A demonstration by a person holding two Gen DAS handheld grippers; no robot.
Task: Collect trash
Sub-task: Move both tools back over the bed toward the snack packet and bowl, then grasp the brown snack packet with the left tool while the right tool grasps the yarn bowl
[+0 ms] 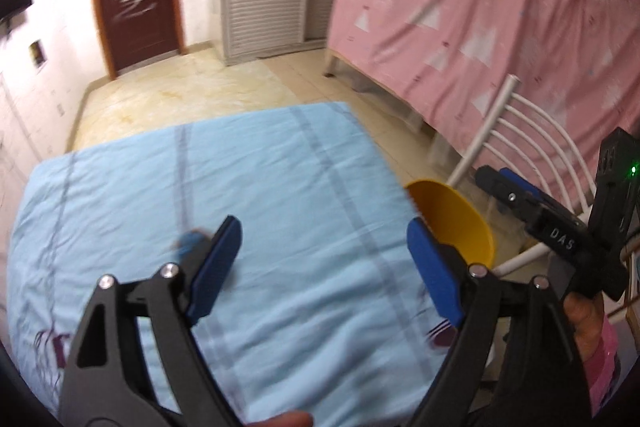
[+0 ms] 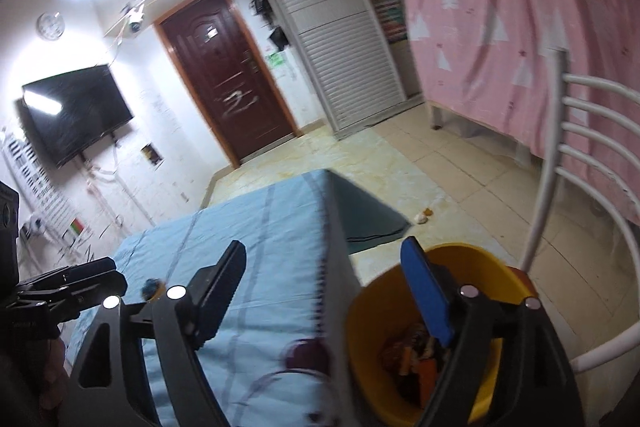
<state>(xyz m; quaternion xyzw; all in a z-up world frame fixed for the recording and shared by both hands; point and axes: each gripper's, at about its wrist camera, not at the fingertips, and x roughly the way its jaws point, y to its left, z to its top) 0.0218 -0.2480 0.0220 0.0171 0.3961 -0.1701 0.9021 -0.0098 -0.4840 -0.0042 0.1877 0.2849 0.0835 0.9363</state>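
A table with a light blue cloth [image 1: 248, 195] fills the left wrist view; it also shows in the right wrist view [image 2: 256, 227]. A small blue and tan piece of trash [image 1: 189, 241] lies on the cloth by my left finger, and shows in the right wrist view [image 2: 152, 289]. A yellow bin [image 2: 360, 339] stands at the table's right edge, with brown and orange trash [image 2: 412, 351] inside; the left wrist view shows its rim [image 1: 456, 215]. My left gripper [image 1: 324, 263] is open and empty above the cloth. My right gripper [image 2: 328, 287] is open and empty over the bin's edge.
A white metal chair [image 2: 568, 163] stands right of the bin. A pink curtain [image 1: 460, 7] hangs at the right. Small scraps [image 2: 423, 217] lie on the tiled floor. A dark door [image 2: 224, 75], a white cabinet [image 2: 336, 43] and a wall television [image 2: 76, 111] are further back.
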